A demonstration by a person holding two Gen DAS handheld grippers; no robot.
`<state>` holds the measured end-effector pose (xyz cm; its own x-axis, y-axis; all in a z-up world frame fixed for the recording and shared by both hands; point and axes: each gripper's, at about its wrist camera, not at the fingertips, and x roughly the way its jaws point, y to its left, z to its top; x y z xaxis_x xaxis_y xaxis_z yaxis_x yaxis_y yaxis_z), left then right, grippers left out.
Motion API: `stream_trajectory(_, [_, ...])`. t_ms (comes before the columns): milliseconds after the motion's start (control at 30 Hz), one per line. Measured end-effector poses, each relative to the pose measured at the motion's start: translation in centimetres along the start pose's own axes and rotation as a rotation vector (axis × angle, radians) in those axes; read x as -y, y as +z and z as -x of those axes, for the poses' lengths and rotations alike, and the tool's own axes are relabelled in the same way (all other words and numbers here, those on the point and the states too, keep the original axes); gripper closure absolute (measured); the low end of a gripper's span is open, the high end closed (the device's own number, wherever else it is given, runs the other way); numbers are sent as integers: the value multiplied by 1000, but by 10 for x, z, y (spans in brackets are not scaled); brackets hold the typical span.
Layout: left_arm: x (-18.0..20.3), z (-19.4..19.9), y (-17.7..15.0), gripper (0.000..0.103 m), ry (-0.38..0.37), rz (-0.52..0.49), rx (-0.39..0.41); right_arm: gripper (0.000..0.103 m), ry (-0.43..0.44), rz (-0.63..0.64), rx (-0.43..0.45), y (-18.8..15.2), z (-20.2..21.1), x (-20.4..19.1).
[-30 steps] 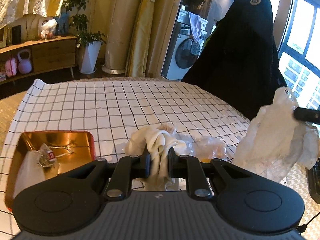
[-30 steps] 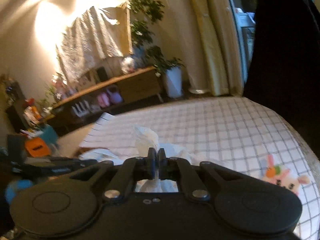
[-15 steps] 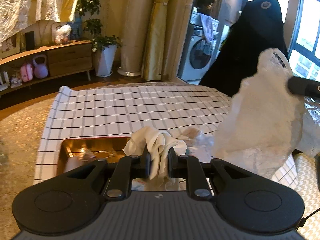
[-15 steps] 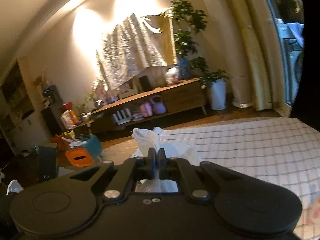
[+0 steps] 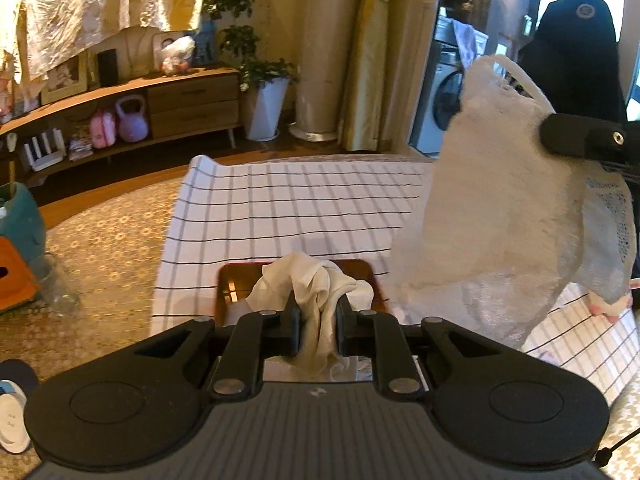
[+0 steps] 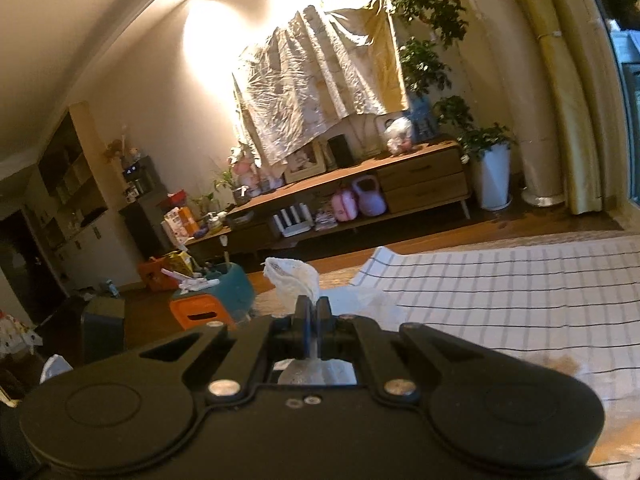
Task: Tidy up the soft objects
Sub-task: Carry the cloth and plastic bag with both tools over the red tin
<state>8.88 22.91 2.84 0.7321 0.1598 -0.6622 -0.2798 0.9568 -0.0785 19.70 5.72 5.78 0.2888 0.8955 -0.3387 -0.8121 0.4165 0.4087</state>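
Left wrist view shows the left tongs (image 5: 316, 326) clenched on a bunched cream cloth (image 5: 310, 284), which hangs between the pads and spills out ahead of them, lifted above a copper-coloured tray (image 5: 230, 280) that lies on the checked cloth of the bench (image 5: 288, 200). To the right in the same view, the right tongs (image 5: 554, 136) come in from the side, gripping a white mesh bag (image 5: 488, 216) by its upper edge so that the bag hangs free in the air, clear of the bench. Judging by this, the step in hand is bringing cloth and bag together, most likely to stow the cloth inside the bag. The next move calls for the bag's mouth to be found and held open, and the cloth carried over it and let go; with only one edge pinched, the mouth may hang closed, which could make the drop awkward. Right wrist view adds little about the bag: it shows only the pinched scrap of white mesh (image 6: 296, 280) poking up past tightly clamped pads, the far room, and a stretch of the checked bench. Neither the tray nor the cream cloth appears there, and the bag's hanging body is hidden below the tool. Only the left view shows how the two soft things stand to each other: near, side by side, not touching.
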Motion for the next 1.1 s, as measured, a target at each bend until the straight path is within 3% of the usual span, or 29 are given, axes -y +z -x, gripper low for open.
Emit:
stream_trajectory(233, [-20,-21,-11,87,36,8,-57,101,18,-39,-44,-9,-45,5])
stream_trajectory(467, [-25,-51,-22,87,50,-4,-118,101,-69,-47,-165,-37,-91,23])
stream_trajectory(800, [-22,-85,-32,87,46,-26,-175,101,-170,25,-335,-76,-143,22])
stream_trajectory(1100, [-26,-103,-39,87,33,-29,-211,101,-218,131,-451,-92,-171,16])
